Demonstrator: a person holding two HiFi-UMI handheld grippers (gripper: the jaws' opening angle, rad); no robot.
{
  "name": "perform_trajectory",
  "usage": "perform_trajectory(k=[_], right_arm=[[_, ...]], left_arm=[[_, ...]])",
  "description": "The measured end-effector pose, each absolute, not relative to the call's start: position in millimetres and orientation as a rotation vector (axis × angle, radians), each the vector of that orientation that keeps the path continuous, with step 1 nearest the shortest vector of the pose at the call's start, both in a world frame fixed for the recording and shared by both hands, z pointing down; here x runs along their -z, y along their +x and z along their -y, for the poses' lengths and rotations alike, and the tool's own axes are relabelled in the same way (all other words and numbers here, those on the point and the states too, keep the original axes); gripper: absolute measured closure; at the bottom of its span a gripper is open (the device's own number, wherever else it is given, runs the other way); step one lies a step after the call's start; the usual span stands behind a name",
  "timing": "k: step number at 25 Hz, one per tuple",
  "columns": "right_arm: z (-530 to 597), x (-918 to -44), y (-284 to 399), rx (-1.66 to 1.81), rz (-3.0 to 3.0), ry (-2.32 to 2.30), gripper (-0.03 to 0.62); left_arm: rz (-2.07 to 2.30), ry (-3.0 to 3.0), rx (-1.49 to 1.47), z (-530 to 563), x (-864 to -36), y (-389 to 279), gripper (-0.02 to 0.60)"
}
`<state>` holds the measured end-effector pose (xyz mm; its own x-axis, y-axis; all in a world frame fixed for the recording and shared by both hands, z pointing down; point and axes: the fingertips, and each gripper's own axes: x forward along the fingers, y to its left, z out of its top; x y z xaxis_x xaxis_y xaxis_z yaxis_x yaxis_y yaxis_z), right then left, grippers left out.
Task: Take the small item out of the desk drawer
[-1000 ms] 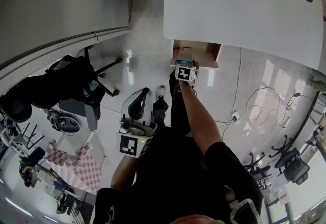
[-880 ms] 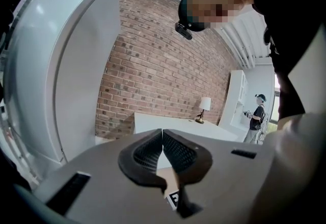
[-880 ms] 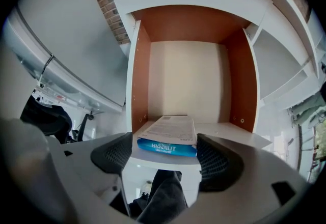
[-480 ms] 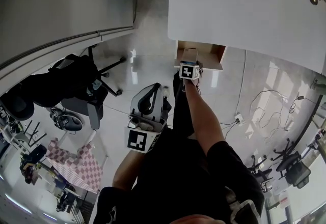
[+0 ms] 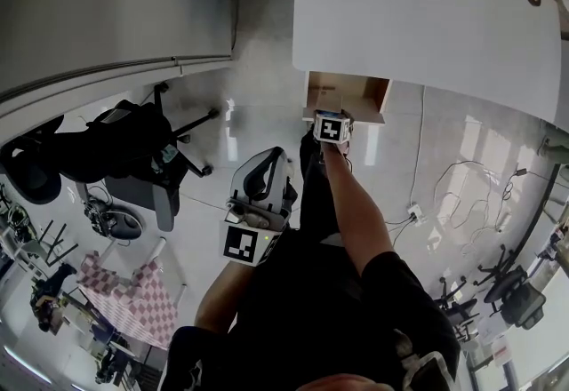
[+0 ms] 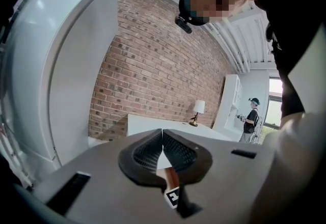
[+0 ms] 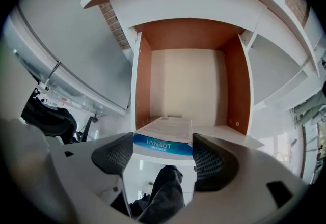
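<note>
Box, white with a blue end face printed HYNAUT, sits clamped between the jaws of the right gripper in the right gripper view, one jaw pressing each side of its near end. Toward 12 o'clock beyond it, the open drawer shows brown side walls and a pale bottom. The box's far end reaches over the drawer's front edge (whether it touches the drawer I cannot tell). A dark trouser leg shows at 6 o'clock below the jaws.

In the left gripper view, the left gripper has its jaws together, tips touching, with nothing between them. A brick wall fills 12 o'clock. A white table carrying a small lamp stands behind the jaws, and a person stands far off at 3 o'clock.

In the head view, the right gripper is stretched out toward 12 o'clock, at the front of the open drawer under the near edge of the table. The left gripper is held close to the body, at about 7 o'clock from the right one and well apart from the drawer. A black office chair stands at 9 o'clock on the glossy floor, and cables lie at 3 o'clock.
</note>
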<state>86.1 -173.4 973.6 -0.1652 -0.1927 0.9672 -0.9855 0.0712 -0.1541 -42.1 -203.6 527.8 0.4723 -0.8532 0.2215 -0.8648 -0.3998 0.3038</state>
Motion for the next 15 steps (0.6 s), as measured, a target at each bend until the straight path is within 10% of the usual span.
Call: perform_trajectory(k=[15], right_arm=[[143, -843, 101, -1.08, 1.765, 1.439, 0.221]], left_arm=[[1.392, 2.433, 0.039, 107, -479, -60, 0.572]])
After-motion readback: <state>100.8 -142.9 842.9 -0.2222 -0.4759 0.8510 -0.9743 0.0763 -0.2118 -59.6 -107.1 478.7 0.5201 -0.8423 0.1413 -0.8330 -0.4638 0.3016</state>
